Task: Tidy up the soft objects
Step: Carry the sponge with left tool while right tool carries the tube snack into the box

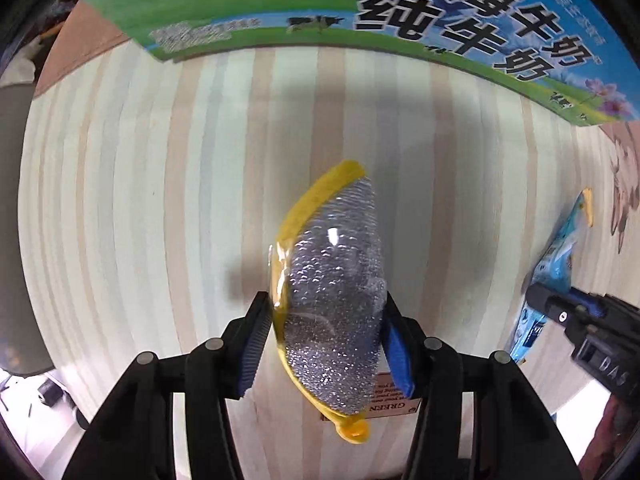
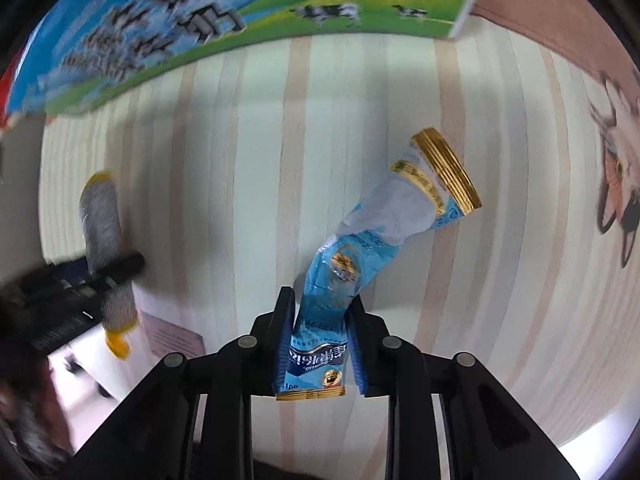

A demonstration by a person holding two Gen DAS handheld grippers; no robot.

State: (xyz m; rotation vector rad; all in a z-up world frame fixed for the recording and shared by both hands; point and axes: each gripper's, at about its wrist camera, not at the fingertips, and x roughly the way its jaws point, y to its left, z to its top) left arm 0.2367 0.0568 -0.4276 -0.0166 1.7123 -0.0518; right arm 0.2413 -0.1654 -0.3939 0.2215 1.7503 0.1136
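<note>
My left gripper (image 1: 325,312) is shut on a yellow sponge with a silver scouring face (image 1: 332,280), wrapped in clear plastic, and holds it above the striped wooden table (image 1: 160,200). My right gripper (image 2: 322,312) is shut on a blue soft sachet with gold ends (image 2: 360,248), also lifted above the table. The sachet and right gripper show at the right edge of the left wrist view (image 1: 556,264). The sponge and left gripper show blurred at the left of the right wrist view (image 2: 105,248).
A large milk carton box with blue and green print (image 1: 320,12) stands at the far side of the table, also in the right wrist view (image 2: 200,20). A cartoon dog picture (image 2: 620,168) lies at the right. A paper label (image 1: 396,404) lies under the sponge.
</note>
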